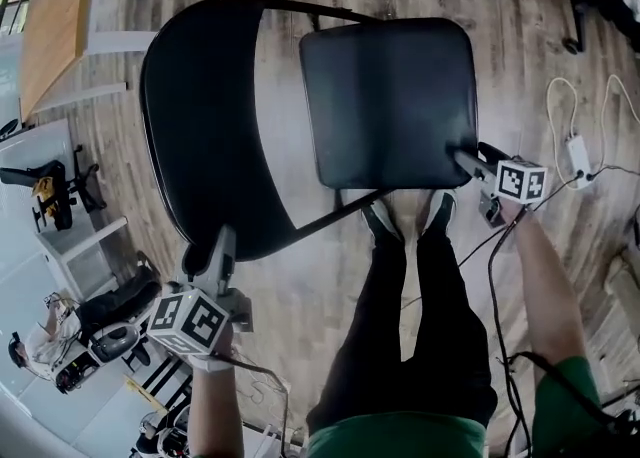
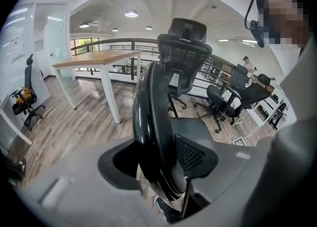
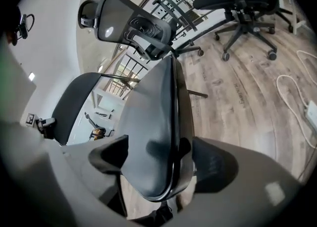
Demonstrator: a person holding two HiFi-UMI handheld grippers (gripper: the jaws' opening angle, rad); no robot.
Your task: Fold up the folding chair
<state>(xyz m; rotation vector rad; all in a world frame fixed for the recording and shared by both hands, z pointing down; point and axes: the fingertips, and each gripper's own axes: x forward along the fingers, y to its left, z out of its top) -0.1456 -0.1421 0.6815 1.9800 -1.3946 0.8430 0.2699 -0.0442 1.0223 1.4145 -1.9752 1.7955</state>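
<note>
item: black folding chair [image 1: 385, 106], standing on the wood floor [image 1: 300, 286], not yet folded
position: just ahead of the person's shoes [image 1: 405, 218]; in my head view the backrest [image 1: 200, 116] is at left and the seat [image 1: 400, 56] at right
left gripper [image 1: 224, 236]: at the near edge of the backrest, pointing down and forward
left jaws: i read them as closed partway onto the backrest rim, which fills the gap, with both pads looking to be against it
right gripper [image 1: 462, 158]: at the seat's near right corner
right jaws: spread wide, the seat's edge standing between them; i see no squeeze on it
surroundings: white cable [image 1: 560, 96] on the floor at right; wooden table [image 2: 96, 58] and mesh office chair [image 2: 185, 52] beyond the backrest
</note>
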